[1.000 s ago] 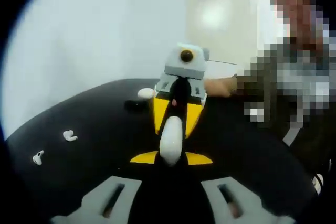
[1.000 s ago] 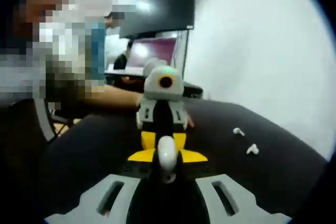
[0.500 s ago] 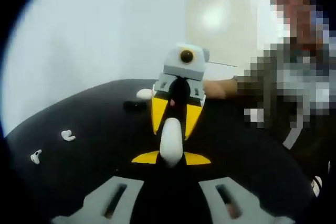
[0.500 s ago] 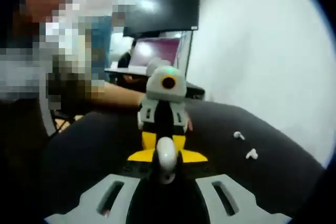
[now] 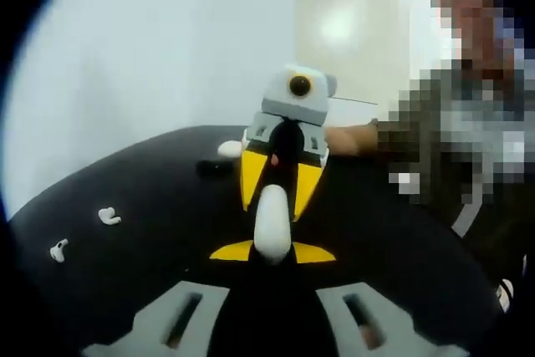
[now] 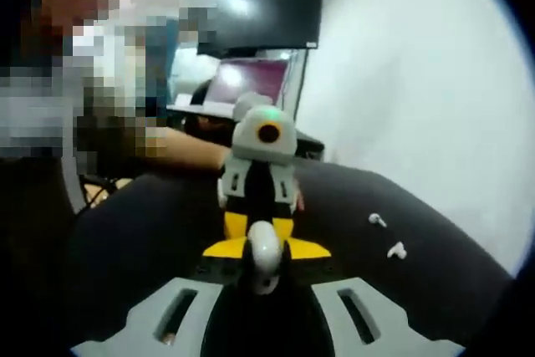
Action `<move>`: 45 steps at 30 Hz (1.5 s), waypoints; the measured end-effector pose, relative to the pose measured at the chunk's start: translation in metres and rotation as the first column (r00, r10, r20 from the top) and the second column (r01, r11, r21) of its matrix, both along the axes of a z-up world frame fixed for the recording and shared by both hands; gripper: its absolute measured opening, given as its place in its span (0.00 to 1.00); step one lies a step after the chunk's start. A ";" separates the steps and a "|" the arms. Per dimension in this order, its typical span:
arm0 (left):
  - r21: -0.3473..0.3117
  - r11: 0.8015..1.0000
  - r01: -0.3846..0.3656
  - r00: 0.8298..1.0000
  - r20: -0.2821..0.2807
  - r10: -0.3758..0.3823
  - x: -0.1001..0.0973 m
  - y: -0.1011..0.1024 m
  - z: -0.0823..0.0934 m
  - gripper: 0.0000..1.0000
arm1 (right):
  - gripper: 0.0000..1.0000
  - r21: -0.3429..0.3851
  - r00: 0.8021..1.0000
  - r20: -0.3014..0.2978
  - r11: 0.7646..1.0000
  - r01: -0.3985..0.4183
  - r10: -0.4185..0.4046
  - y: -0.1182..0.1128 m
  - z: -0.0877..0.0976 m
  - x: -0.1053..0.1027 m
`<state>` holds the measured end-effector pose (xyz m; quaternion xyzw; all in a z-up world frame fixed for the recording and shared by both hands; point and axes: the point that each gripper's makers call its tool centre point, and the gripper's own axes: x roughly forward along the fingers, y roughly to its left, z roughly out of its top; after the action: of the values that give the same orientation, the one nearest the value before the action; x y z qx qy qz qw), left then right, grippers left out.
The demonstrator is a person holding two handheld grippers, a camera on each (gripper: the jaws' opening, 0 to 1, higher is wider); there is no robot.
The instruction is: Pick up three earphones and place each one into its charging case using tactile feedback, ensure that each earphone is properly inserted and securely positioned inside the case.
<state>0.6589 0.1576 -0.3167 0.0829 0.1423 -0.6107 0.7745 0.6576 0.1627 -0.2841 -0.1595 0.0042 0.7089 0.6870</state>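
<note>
**Two grippers meet over a white case on a black table**

Two grippers face each other across a black table [image 5: 150,198]. In the left gripper view, the left gripper [image 5: 269,323] has its grey jaws spread wide at the bottom of the frame, with nothing between them. Just ahead stands a white charging case [image 5: 272,221], upright, pinched between the yellow jaws of the right gripper [image 5: 273,244], which comes in from the far side. Two white earphones [image 5: 109,216] lie loose on the table to the left, near each other and well apart from the case. A small white object [image 5: 230,149] sits farther back, beside a dark shape; what it is cannot be told.

In the right gripper view, the case [image 6: 264,250] appears between the yellow jaws, and the earphones [image 6: 396,250] lie to the right. A monitor [image 6: 259,14] stands behind.
</note>
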 end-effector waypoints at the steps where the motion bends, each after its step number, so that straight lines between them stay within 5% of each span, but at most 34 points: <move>1: 0.000 1.000 -0.001 1.000 -0.002 0.001 0.000 0.000 0.000 0.12 | 0.18 -0.001 1.000 0.013 1.000 0.002 -0.002 0.000 0.000 0.000; 6: -0.001 1.000 -0.002 1.000 -0.009 0.002 0.000 0.001 0.000 0.12 | 0.18 -0.002 0.995 0.104 1.000 0.002 -0.002 0.001 0.005 -0.002; 10: -0.001 1.000 0.018 1.000 -0.009 -0.018 -0.004 -0.002 0.000 0.12 | 0.07 0.137 0.988 0.118 0.987 0.079 -0.096 -0.006 0.033 0.018; 16: -0.001 1.000 0.018 1.000 -0.007 -0.018 -0.004 -0.002 -0.001 0.12 | 0.11 0.097 0.992 0.068 0.990 0.098 -0.105 -0.011 0.021 0.023; 18: 0.000 1.000 0.020 1.000 0.000 -0.020 -0.004 -0.002 -0.001 0.13 | 0.11 0.109 0.993 0.059 0.990 0.091 -0.098 -0.009 0.024 0.021; 21: 0.001 1.000 0.018 1.000 0.006 -0.018 -0.004 -0.002 -0.001 0.13 | 0.18 0.195 0.989 -0.041 0.970 0.149 -0.144 -0.014 0.038 0.032; 25: 0.009 1.000 0.008 1.000 0.006 -0.008 -0.002 0.001 0.000 0.12 | 0.22 0.249 0.948 -0.138 0.916 0.314 -0.287 -0.032 0.044 0.066; 28: 0.010 1.000 -0.003 1.000 -0.001 0.003 -0.001 0.002 0.000 0.12 | 0.22 0.198 0.912 -0.129 0.891 0.408 -0.389 -0.043 0.039 0.085; 29: 0.010 1.000 -0.007 1.000 -0.002 0.007 0.000 0.002 0.000 0.12 | 0.22 0.182 0.894 -0.126 0.876 0.447 -0.430 -0.048 0.042 0.090; 31: 0.012 1.000 -0.012 1.000 -0.001 0.012 0.000 0.003 0.000 0.12 | 0.22 0.272 0.896 -0.118 0.854 0.444 -0.428 -0.049 0.070 0.088; 40: 0.021 0.999 -0.034 0.999 0.010 0.034 0.000 0.007 0.000 0.12 | 0.22 0.230 0.871 -0.234 0.846 0.481 -0.432 -0.033 0.102 0.114; 45: 0.019 0.999 -0.037 0.999 0.009 0.037 0.003 0.008 -0.001 0.13 | 0.22 0.052 0.815 -0.353 0.860 0.507 -0.459 -0.009 0.077 0.143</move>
<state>0.6615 0.1659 -0.3173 0.0904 0.1464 -0.5945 0.7855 0.8002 0.1537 -0.2072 0.0170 0.1078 0.5255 0.8438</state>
